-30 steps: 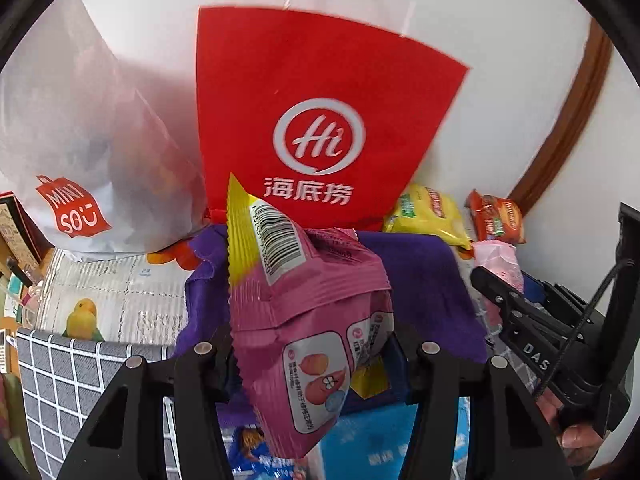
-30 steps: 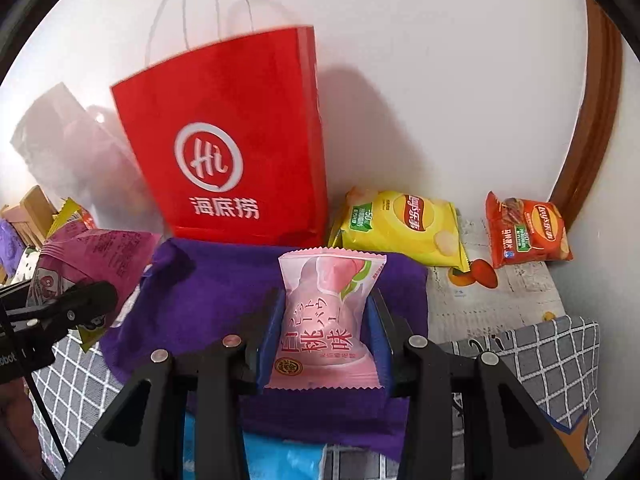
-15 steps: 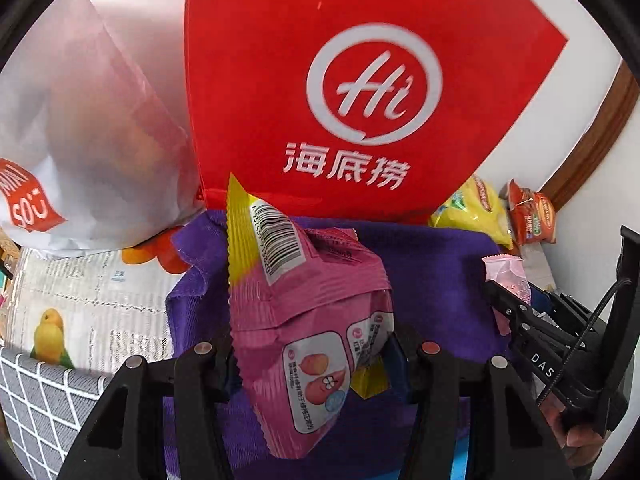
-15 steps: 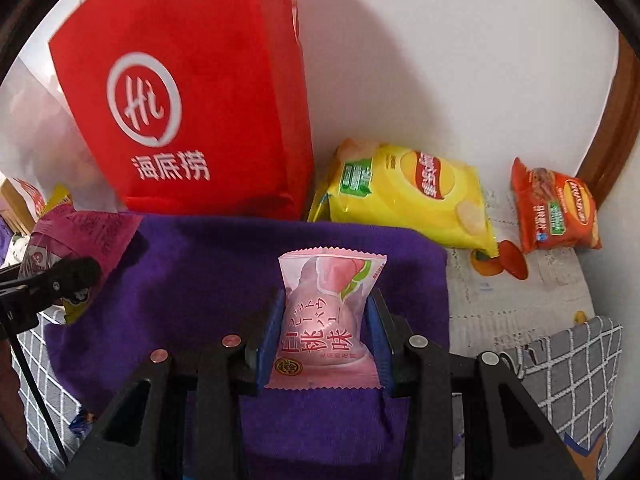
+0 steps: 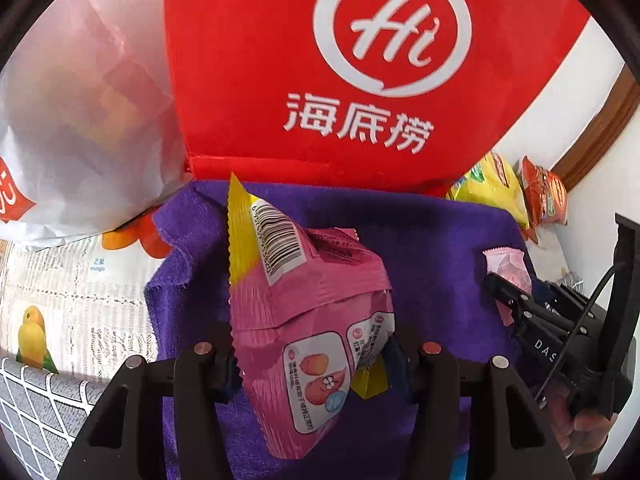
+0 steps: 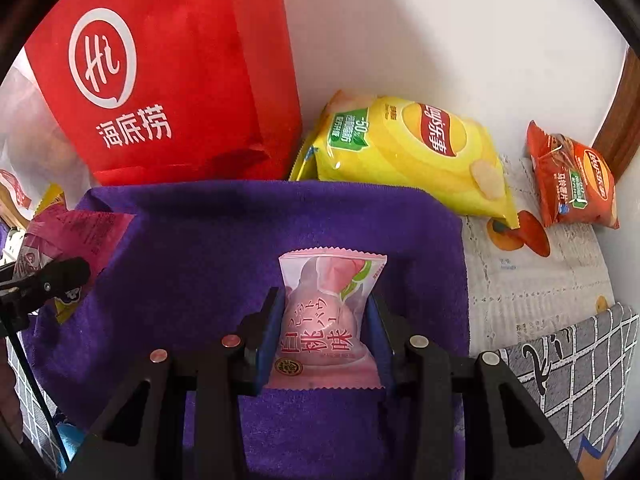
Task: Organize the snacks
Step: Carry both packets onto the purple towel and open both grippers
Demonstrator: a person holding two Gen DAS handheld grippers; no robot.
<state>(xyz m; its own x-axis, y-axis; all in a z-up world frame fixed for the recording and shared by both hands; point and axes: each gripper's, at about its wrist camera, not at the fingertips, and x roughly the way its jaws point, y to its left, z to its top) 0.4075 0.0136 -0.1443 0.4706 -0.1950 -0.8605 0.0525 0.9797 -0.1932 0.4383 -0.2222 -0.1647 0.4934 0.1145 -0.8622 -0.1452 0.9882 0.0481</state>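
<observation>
My left gripper (image 5: 316, 356) is shut on a magenta snack packet (image 5: 312, 320) with a yellow edge and a barcode, held over a purple cloth (image 5: 420, 240). My right gripper (image 6: 324, 340) is shut on a pale pink peach-flavour packet (image 6: 324, 312), held low over the same purple cloth (image 6: 200, 248). Each gripper shows in the other's view: the right one (image 5: 516, 304) at the right with its pink packet (image 5: 506, 264), the left one (image 6: 48, 280) at the left with its magenta packet (image 6: 72, 236). A red paper bag (image 5: 340, 72) stands just behind the cloth.
A white translucent bag (image 5: 72, 120) stands left of the red bag (image 6: 168, 80). A yellow chip bag (image 6: 412, 152) and an orange chip bag (image 6: 572, 184) lie against the wall at the right. A printed mat (image 5: 72, 280) and grey grid cloth (image 6: 572, 380) cover the table.
Both grippers have moved forward towards the red bag and lower over the purple cloth, each still holding its packet. The red bag now fills more of both views.
</observation>
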